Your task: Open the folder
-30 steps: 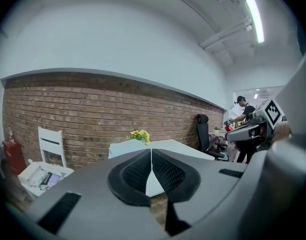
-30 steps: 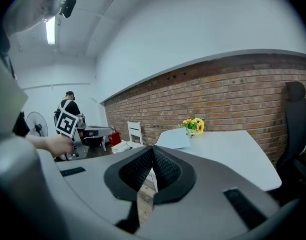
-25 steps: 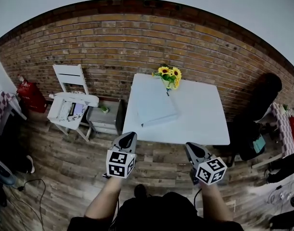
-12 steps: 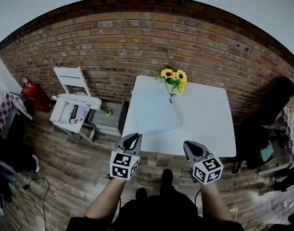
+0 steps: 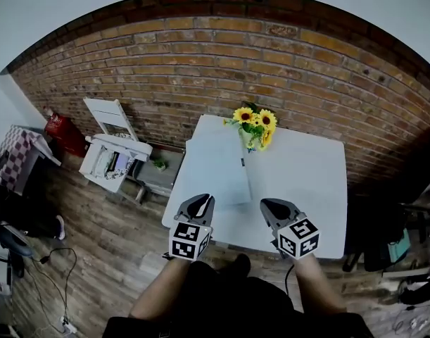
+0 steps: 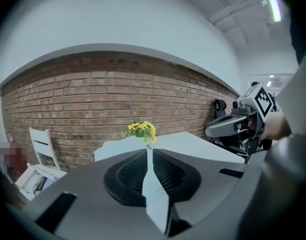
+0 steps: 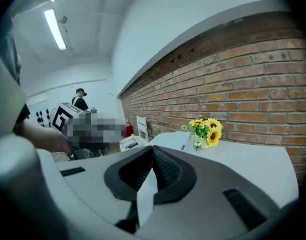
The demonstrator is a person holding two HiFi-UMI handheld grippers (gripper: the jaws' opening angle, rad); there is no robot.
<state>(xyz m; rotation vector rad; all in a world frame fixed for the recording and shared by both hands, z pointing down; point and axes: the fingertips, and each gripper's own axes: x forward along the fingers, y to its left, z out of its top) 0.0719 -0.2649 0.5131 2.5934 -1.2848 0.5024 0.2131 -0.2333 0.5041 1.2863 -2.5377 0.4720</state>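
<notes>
**Closed folder lies on the table**

The folder [image 5: 216, 167] lies flat on the table [image 5: 306, 189], left of the flowers [image 5: 255, 124]. It looks thin, light and bendy, so lift the cover by its edge. The left gripper [image 5: 203, 200] and right gripper [image 5: 269, 205] are pinched together, holding nothing.

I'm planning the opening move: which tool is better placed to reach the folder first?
Left. The left tool points at the folder's near edge; the right tool faces bare table beside it. Both are shut, empty.
</notes>
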